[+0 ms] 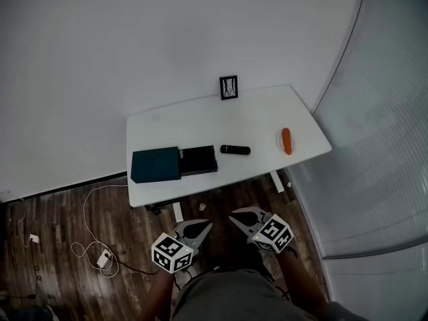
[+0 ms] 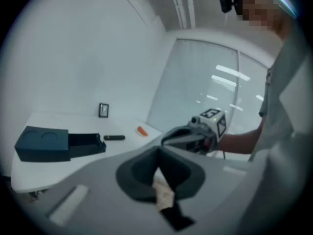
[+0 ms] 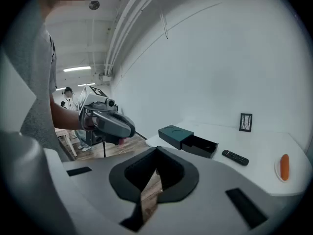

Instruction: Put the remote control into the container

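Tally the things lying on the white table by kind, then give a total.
Box with open drawer: 1
Remote control: 1
Orange object: 1
Picture frame: 1
Total: 4

Ahead of the left gripper (image 1: 204, 226) and the right gripper (image 1: 235, 215) stands a white rectangular table with rounded corners (image 1: 200, 122). Its far edge is close to a plain white wall (image 1: 134, 39). A dark wood plank floor (image 1: 53, 233) lies under both grippers and runs out to the left gripper's side, where thin white cables (image 1: 87, 209) lie in loops. Off the right gripper's side curves a tall frosted glass partition (image 1: 381, 146). Farther off on the left gripper's side, long ceiling strip lights (image 3: 79, 69) glow, and white ceiling pipes (image 3: 127, 28) run overhead.
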`<state>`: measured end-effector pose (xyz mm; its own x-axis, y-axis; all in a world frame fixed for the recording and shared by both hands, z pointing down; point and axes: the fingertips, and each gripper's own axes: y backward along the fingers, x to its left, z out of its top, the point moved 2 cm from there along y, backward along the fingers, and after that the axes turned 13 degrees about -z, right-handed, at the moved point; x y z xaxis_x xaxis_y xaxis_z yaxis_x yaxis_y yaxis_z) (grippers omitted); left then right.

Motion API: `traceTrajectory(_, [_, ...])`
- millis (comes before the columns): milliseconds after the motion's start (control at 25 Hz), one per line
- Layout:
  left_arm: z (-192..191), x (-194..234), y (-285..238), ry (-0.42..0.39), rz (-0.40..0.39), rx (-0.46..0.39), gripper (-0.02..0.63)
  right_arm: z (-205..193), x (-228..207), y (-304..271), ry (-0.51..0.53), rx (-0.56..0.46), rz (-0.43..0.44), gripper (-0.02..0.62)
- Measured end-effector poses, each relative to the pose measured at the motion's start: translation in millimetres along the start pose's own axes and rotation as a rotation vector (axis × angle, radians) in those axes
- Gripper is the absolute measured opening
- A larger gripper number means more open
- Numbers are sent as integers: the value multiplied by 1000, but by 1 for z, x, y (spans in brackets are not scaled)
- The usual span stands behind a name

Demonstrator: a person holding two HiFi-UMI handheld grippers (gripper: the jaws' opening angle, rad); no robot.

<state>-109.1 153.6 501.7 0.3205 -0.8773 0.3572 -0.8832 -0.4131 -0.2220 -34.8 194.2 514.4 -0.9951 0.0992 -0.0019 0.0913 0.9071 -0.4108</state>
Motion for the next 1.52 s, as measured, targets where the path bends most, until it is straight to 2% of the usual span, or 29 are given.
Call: traceTrajectory(1520, [-5, 1, -2, 12, 2, 15, 0, -12, -3, -2, -24, 23, 3, 17])
